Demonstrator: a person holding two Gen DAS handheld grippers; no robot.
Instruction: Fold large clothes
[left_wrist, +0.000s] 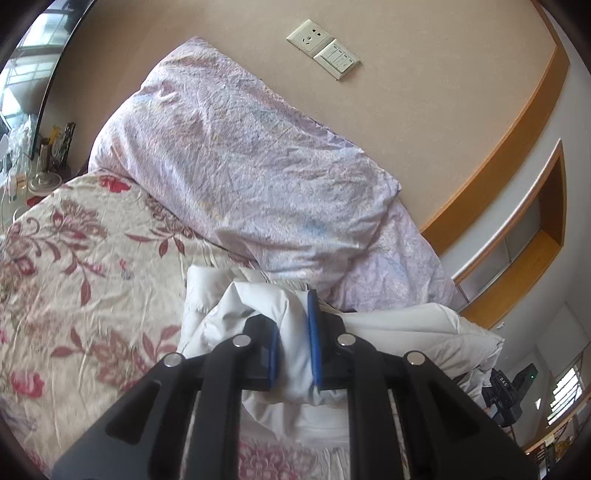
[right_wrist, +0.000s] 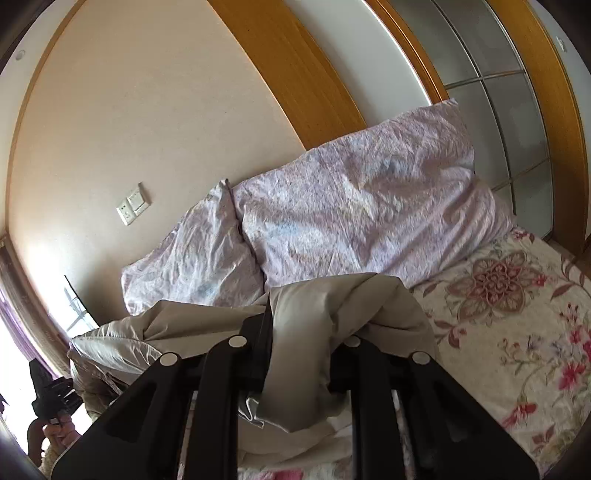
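Pinching white padded jacket (left_wrist: 291, 325) fabric, left hand-held gripper (left_wrist: 291, 343), right hand-held gripper (right_wrist: 303, 343) clamped on another fold, jacket bunched on floral bedspread (left_wrist: 74, 258) just below lilac pillows (left_wrist: 251, 177)

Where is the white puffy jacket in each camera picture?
Left wrist view: the white puffy jacket sits low in the middle, pinched between the left gripper's blue-padded fingers.
Right wrist view: the jacket is low in the middle, looking greyer in shadow, draped over the right gripper.
Shared landmark: the wall socket plate above the lilac pillows.
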